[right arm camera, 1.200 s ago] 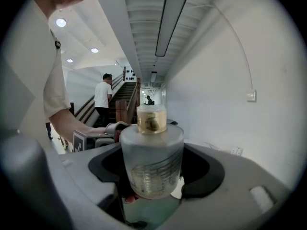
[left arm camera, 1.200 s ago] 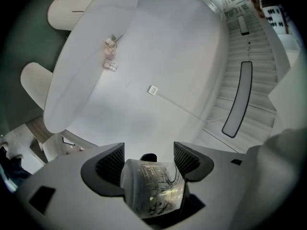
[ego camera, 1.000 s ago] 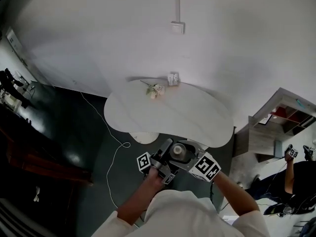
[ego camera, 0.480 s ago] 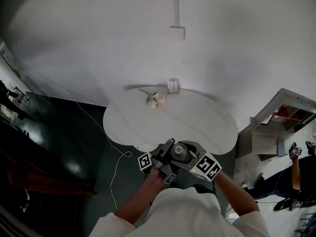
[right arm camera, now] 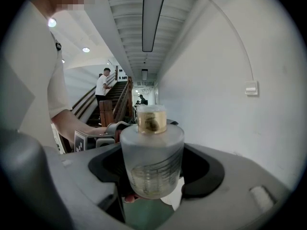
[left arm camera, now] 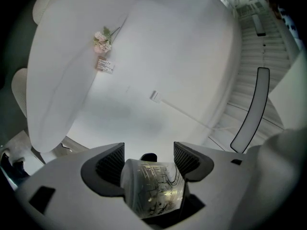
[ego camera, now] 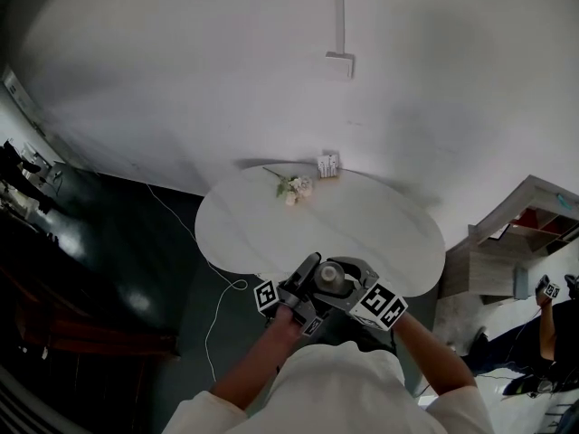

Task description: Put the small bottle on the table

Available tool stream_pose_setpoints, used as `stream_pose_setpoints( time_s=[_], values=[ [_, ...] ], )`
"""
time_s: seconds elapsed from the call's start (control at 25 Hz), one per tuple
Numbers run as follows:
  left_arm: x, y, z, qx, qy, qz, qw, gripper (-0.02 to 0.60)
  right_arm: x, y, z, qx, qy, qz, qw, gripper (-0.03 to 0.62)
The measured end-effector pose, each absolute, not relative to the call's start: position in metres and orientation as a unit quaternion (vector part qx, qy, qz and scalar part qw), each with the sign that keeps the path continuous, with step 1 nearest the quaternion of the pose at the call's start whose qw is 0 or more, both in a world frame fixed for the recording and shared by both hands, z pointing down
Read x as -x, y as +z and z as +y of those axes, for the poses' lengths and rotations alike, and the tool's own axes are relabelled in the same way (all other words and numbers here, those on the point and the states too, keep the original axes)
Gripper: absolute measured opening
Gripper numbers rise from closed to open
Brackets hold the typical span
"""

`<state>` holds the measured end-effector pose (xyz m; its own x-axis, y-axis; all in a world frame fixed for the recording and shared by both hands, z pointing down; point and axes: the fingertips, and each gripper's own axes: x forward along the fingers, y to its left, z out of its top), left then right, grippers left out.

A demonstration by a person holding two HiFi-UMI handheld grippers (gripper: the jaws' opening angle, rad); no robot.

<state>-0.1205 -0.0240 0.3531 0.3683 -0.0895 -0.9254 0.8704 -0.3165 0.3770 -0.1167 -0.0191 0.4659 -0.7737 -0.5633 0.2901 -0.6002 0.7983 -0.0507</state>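
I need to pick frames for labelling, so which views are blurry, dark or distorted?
Head view: heavy fisheye bending, dark left side, white table bright yet readable. Left gripper view: small bottle soft, too near the lens; corners black. Right gripper view: bottle fairly sharp, ceiling light bright white.

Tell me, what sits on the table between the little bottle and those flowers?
Nothing: in the head view, only bare white tabletop lies between the small bottle and the flowers.
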Motion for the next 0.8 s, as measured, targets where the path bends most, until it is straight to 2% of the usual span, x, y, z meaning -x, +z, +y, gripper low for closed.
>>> stream_pose_setpoints(
  time_s=[0.8],
  values=[
    [0.037, 0.387, -0.126, -0.675, -0.501, 0.232, 0.49, 0.31, 0.041, 0.495, -0.115, -0.229, 0.085, -0.959, 0.146, 0.347]
  ],
)
